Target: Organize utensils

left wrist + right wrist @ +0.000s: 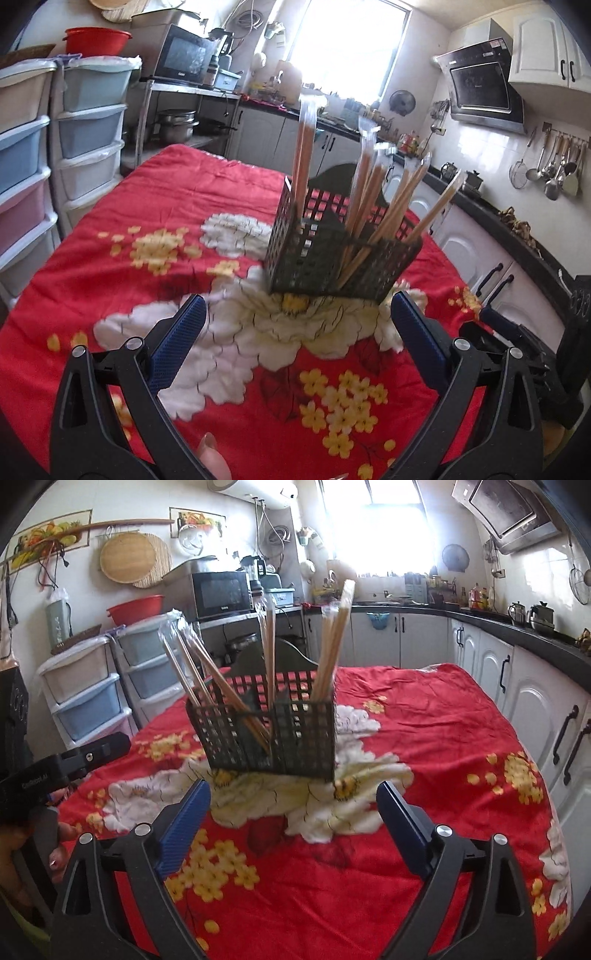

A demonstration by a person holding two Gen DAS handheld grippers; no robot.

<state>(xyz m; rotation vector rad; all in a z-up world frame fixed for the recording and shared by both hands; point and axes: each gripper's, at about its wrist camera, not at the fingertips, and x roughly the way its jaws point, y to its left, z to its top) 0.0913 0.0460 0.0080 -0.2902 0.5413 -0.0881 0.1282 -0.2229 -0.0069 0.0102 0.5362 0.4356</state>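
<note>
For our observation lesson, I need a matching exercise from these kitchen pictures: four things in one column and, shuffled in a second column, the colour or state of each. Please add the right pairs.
Column one:
1. utensil basket
2. wrapped chopsticks
3. table cover
4. left hand-held gripper

Column two:
A. red with white and yellow flowers
B. open, holding nothing
C. dark mesh, standing on the table
D. upright or leaning inside the basket

Pairs: 1-C, 2-D, 3-A, 4-B
</note>
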